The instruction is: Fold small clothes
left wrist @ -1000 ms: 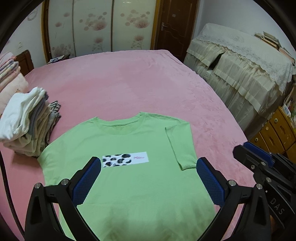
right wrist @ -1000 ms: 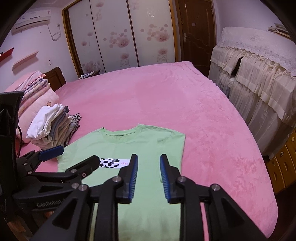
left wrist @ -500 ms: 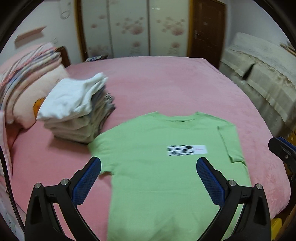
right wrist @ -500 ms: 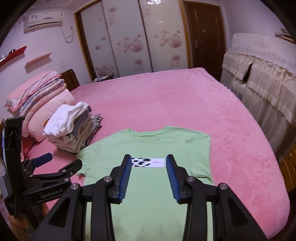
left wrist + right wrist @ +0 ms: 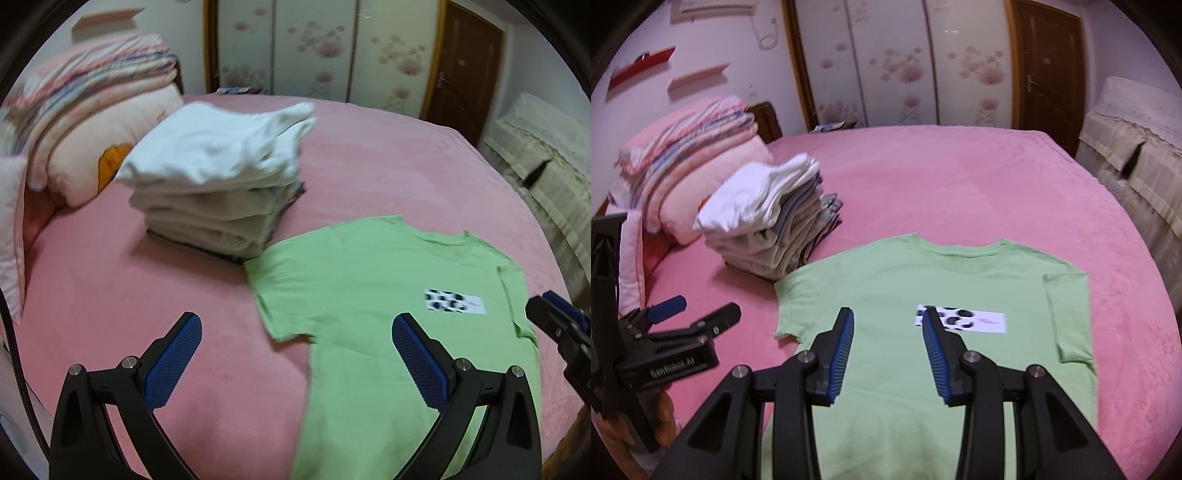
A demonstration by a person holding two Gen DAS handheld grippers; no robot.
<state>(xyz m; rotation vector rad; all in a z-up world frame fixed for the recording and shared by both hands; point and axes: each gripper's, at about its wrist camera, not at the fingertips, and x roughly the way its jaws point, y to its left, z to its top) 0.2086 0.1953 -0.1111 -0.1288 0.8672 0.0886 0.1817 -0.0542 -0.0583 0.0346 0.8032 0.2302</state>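
Half the green T-shirt's hem hides behind the right gripper.

Both handheld rigs are matte black plastic grippers with blue ribbed rubber finger pads and round silver screws at the joints. The left one has white "GenRobot.AI" lettering on its body, plus a thin black cable running along its side.

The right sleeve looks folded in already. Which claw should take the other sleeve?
Probably left. The left claw is open with the flat sleeve lying between its fingers; the right claw, open and empty, hovers over the middle of the green T-shirt, farther from that edge.
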